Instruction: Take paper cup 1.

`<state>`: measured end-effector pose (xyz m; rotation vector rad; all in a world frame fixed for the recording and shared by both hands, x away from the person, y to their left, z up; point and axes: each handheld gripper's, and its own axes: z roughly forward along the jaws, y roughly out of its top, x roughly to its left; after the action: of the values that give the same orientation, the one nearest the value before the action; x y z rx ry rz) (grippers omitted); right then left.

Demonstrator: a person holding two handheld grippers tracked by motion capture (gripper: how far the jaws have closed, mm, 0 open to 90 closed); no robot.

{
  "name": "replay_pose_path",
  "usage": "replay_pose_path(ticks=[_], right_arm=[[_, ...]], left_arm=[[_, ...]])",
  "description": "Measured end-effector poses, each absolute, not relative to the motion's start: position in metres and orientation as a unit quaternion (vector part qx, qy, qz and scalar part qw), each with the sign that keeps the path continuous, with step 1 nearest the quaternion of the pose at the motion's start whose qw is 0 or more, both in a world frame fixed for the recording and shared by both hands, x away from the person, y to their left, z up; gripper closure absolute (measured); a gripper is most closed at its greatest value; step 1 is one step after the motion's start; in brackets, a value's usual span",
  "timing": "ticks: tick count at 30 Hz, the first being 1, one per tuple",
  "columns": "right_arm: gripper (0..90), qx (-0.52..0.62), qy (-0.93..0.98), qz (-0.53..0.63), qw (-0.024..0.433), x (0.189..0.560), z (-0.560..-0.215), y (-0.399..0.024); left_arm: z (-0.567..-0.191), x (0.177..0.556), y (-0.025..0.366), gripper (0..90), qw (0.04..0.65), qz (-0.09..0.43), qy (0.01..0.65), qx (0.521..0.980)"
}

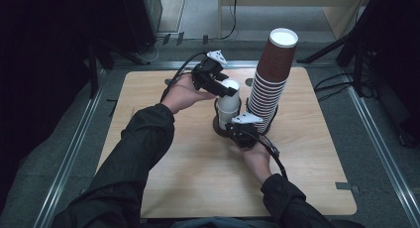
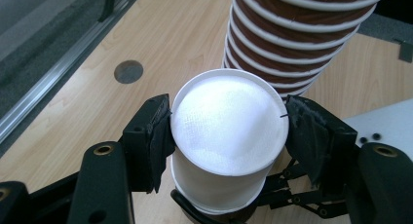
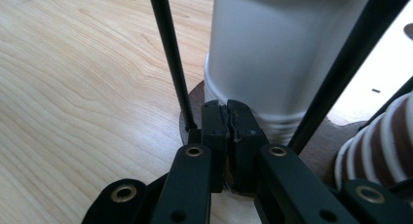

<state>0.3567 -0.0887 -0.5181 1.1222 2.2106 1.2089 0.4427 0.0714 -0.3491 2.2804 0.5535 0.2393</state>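
White paper, upside down: my left gripper (image 2: 226, 131) is clamped across the top cup (image 2: 226, 124) of a short stack of inverted white cups (image 1: 228, 109) standing in a black wire holder (image 1: 216, 105) at the middle of the wooden table (image 1: 163, 153). My right gripper (image 3: 227, 118) has its jaws together, pressed low at the holder's round base (image 3: 195, 100), apparently pinning it. To do this well I judge I should draw the top cup straight up, without tilting, so the cup below (image 2: 214, 190) stays put. Just beside it, the tall stack of brown cups (image 1: 270, 79) leans in its own holder.
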Motion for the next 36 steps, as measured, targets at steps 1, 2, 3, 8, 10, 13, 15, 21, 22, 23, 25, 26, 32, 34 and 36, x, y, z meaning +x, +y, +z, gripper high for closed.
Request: replay_pose_path(ticks=[1,2,3,8,10,13,15,21,22,23,25,26,32,34,36], right_arm=[[86.1,0.399,0.787,0.430,0.189,0.356,-0.518,-0.088],[86.1,0.397,0.788,0.430,0.190,0.356,-0.518,-0.088],[86.1,0.396,0.788,0.431,0.189,0.355,-0.518,-0.088],[86.1,0.397,0.787,0.433,0.188,0.355,-0.517,-0.089],[86.1,0.398,0.787,0.434,0.186,0.354,-0.516,-0.090],[86.0,0.397,0.787,0.436,0.182,0.353,-0.515,-0.091],[86.0,0.395,0.788,0.437,0.179,0.352,-0.514,-0.091],[84.0,0.380,0.801,0.438,0.149,0.346,-0.510,-0.092],[84.0,0.376,0.802,0.439,0.149,0.345,-0.509,-0.092],[84.0,0.376,0.802,0.439,0.149,0.345,-0.509,-0.092],[83.4,0.364,0.810,0.438,0.141,0.339,-0.505,-0.094],[82.4,0.356,0.814,0.438,0.138,0.338,-0.503,-0.095],[74.5,0.305,0.840,0.437,0.099,0.332,-0.496,-0.100],[70.7,0.294,0.845,0.439,0.083,0.332,-0.495,-0.103],[65.6,0.287,0.849,0.441,0.060,0.333,-0.495,-0.107]], left_arm=[[-0.345,0.442,0.072,35.7,0.381,0.096,0.214,0.894],[-0.343,0.441,0.072,35.8,0.382,0.095,0.215,0.894],[-0.342,0.440,0.073,35.8,0.382,0.096,0.213,0.894],[-0.331,0.436,0.076,35.8,0.387,0.103,0.209,0.892],[-0.326,0.434,0.078,35.8,0.389,0.105,0.208,0.891],[-0.319,0.429,0.081,35.8,0.392,0.107,0.208,0.890],[-0.316,0.426,0.083,35.8,0.393,0.107,0.205,0.890],[-0.311,0.408,0.093,35.8,0.399,0.101,0.198,0.890],[-0.312,0.405,0.095,35.8,0.400,0.099,0.199,0.889],[-0.312,0.405,0.095,35.8,0.400,0.099,0.199,0.889],[-0.317,0.396,0.103,35.8,0.403,0.094,0.200,0.888],[-0.319,0.394,0.105,35.8,0.403,0.091,0.201,0.888],[-0.331,0.372,0.118,35.9,0.405,0.088,0.193,0.889],[-0.332,0.367,0.122,35.8,0.408,0.087,0.194,0.888],[-0.335,0.362,0.126,35.8,0.413,0.084,0.193,0.886]])
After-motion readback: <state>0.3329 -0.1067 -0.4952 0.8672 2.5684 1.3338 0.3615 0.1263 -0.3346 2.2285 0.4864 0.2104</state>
